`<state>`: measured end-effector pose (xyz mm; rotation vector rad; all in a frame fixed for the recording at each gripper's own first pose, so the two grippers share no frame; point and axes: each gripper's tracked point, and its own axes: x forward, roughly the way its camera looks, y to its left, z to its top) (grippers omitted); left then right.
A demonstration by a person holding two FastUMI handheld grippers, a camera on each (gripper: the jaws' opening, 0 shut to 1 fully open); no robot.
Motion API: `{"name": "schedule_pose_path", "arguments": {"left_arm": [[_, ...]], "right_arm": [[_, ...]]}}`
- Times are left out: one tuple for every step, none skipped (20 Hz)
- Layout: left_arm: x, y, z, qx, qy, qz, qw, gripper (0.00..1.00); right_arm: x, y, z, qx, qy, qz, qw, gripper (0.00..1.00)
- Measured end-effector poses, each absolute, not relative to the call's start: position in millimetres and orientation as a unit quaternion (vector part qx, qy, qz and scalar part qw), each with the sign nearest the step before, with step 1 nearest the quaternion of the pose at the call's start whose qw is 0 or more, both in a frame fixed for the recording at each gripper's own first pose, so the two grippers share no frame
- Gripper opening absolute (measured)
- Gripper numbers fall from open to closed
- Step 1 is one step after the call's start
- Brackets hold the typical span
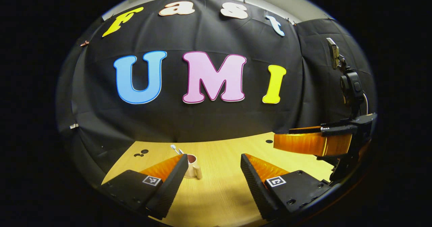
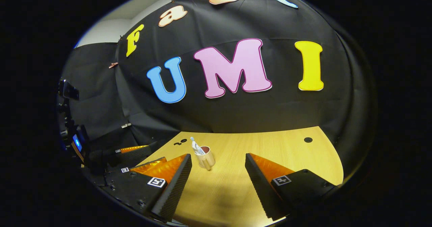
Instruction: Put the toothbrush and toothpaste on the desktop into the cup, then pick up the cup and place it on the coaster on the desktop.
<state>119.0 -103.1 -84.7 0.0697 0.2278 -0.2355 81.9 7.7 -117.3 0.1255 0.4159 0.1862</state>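
Both items look already loaded: the cup (image 2: 206,158) stands upright on the tabletop (image 2: 270,146) with the toothpaste (image 2: 195,147) sticking out of its top, and in the left gripper view the cup (image 1: 193,166) has a white-tipped toothbrush (image 1: 175,149) poking up behind its rim. So the first half of the task reads as done.

Right gripper (image 2: 217,183): jaws wide, nothing between them. The cup sits ahead of them, just off the tip of the left finger in that view, handle facing back toward the camera.

Left gripper (image 1: 213,183): jaws also wide and empty. The cup is ahead and partly hidden by the left finger's tip in that view, not between the fingers.

The other gripper hangs off to the right of the left gripper's jaws, raised above the tabletop and well apart from the cup; whether it sits over the tabletop edge I cannot tell.

Coaster: cannot identify one. Small dark round marks on the tabletop (image 2: 308,140) look more like holes than a coaster, too small to tell.

Judgement: left to do is the cup pickup and placing on the coaster. Neither gripper touches the cup, so the grasp has not begun.
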Motion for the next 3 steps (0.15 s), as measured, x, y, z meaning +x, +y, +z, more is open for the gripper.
{"name": "schedule_pose_path", "arguments": {"left_arm": [[118.2,-105.8,-85.0,0.035,0.115,-0.118,0.986,0.97],[116.9,-108.3,-86.9,0.036,0.118,-0.118,0.985,0.97],[116.0,-110.6,-87.7,0.036,0.12,-0.119,0.985,0.97]], "right_arm": [[81.5,8.1,-118.0,0.065,0.208,0.094,0.971,0.98],[80.3,8.8,-119.8,0.067,0.211,0.097,0.97,0.98],[78.6,8.2,-120.9,0.069,0.214,0.101,0.969,0.98]]}}
